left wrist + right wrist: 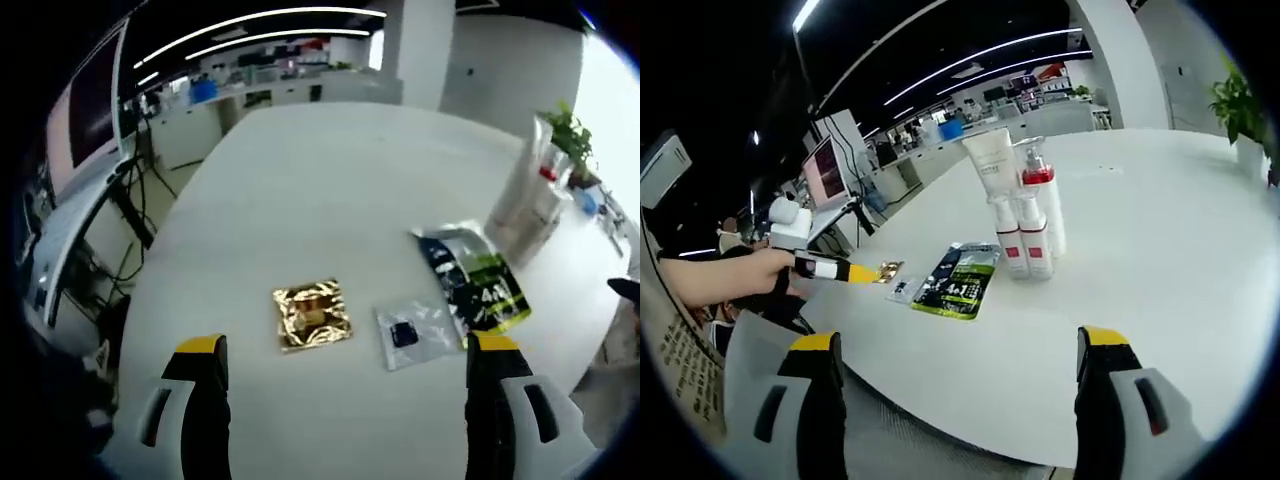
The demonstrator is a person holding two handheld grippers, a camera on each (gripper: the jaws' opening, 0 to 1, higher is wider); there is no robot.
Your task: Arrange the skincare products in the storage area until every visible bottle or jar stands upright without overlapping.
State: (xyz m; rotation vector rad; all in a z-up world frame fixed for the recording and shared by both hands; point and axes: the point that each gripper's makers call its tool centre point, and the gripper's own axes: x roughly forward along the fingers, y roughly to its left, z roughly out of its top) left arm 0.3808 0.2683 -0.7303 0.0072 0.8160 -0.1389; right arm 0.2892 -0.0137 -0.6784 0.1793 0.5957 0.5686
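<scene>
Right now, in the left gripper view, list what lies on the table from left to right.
Gold packet → small clear sachet → black-and-green pouch → silver bag, standing by the plant at the table's far right edge.

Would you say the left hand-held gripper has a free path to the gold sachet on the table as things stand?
Probably yes. The left hand-held gripper is open, and the gold sachet lies flat ahead of its jaws, apart from the clear sachet, with bare table between.
</scene>
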